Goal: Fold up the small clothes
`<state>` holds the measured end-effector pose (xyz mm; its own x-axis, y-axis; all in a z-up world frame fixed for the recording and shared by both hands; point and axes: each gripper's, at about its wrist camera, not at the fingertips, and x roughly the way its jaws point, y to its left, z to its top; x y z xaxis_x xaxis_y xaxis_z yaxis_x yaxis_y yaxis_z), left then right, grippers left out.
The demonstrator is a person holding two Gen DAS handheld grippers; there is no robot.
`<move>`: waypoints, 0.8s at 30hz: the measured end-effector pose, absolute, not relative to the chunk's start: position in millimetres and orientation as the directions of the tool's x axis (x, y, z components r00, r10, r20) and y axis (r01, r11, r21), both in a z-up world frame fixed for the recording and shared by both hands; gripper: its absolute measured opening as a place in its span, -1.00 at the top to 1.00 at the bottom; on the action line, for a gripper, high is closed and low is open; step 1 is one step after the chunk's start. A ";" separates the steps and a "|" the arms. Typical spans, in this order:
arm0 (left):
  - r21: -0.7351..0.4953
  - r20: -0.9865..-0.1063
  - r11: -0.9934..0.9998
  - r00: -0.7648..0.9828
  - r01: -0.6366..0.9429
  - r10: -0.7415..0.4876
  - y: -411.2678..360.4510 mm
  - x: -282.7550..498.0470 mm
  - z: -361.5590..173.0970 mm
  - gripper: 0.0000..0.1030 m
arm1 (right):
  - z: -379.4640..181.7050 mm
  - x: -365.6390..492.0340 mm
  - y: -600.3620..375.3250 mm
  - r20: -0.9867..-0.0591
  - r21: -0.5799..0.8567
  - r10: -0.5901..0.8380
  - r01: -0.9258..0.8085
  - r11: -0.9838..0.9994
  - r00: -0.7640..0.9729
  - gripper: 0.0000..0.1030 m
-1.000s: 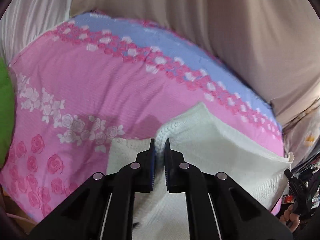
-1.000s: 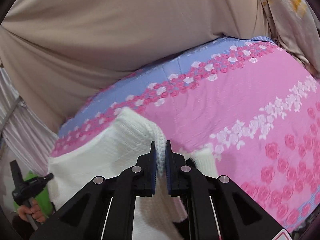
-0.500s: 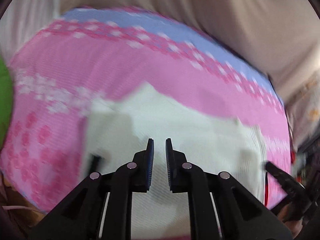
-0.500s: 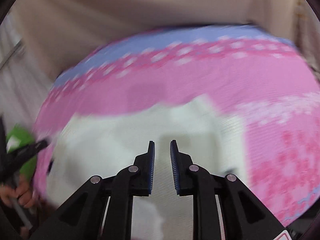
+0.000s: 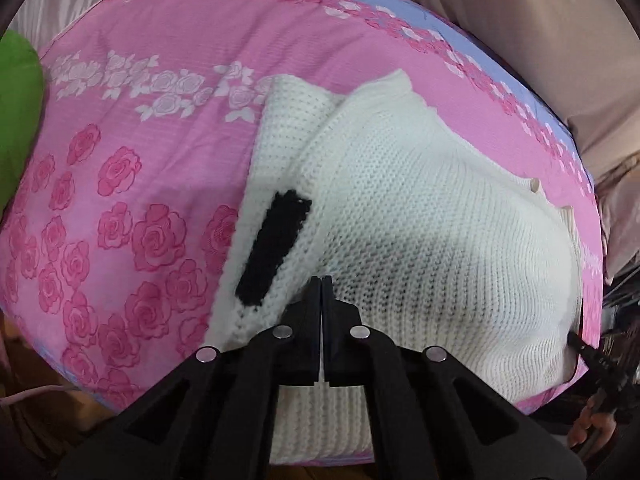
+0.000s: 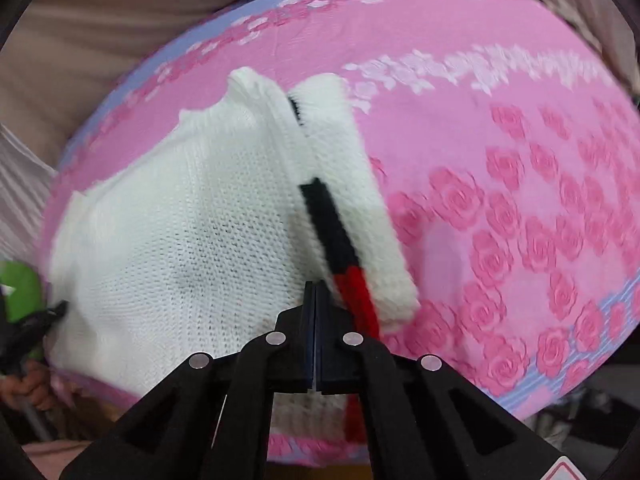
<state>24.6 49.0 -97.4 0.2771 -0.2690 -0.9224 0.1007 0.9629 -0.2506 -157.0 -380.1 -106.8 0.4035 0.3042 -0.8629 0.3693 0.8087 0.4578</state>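
Observation:
A white knit sweater lies on the pink rose-print bed cover, one layer folded over another. A black knitted patch shows on the lower layer beside the fold. My left gripper points down at the fold's near edge. Its jaws are closing and stand pressed together, with no fabric seen between them. In the right wrist view the sweater shows a black and red stripe along the fold. My right gripper sits just left of that stripe, its jaws also closing, with nothing between them.
Beige curtain fabric hangs behind the bed. A green cushion lies at the bed's left edge. A hand holding the other tool shows at the lower right, and a hand at the lower left of the right wrist view.
A second ago each gripper held up a fold of the sweater. Both let go and the fold now lies flat. Both grippers sank closer to it and their jaws came together.

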 end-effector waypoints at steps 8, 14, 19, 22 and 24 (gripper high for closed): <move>-0.233 -0.888 0.964 0.376 0.131 -0.266 8.4 69.6 -55.1 0.60 | -55.7 -99.6 -362.8 -0.850 0.383 0.174 0.357 0.852 0.496 0.28; -0.205 -0.922 0.977 0.324 0.052 -0.210 25.1 96.1 -94.7 0.64 | -95.1 -40.8 -369.8 -0.903 0.328 0.174 0.369 0.870 0.393 0.51; -0.181 -0.915 0.980 0.352 0.078 -0.197 27.5 92.1 -98.3 0.72 | -103.5 -50.6 -393.7 -0.902 0.343 0.158 0.448 0.826 0.401 0.81; -0.153 -0.920 0.984 0.351 0.095 -0.177 21.9 88.9 -88.7 0.72 | -99.5 -52.1 -387.2 -0.906 0.311 0.133 0.420 0.853 0.401 0.72; -0.172 -0.909 0.981 0.369 0.088 -0.192 23.1 80.1 -74.4 0.71 | -73.1 -61.2 -382.3 -0.880 0.334 0.125 0.411 0.848 0.457 0.71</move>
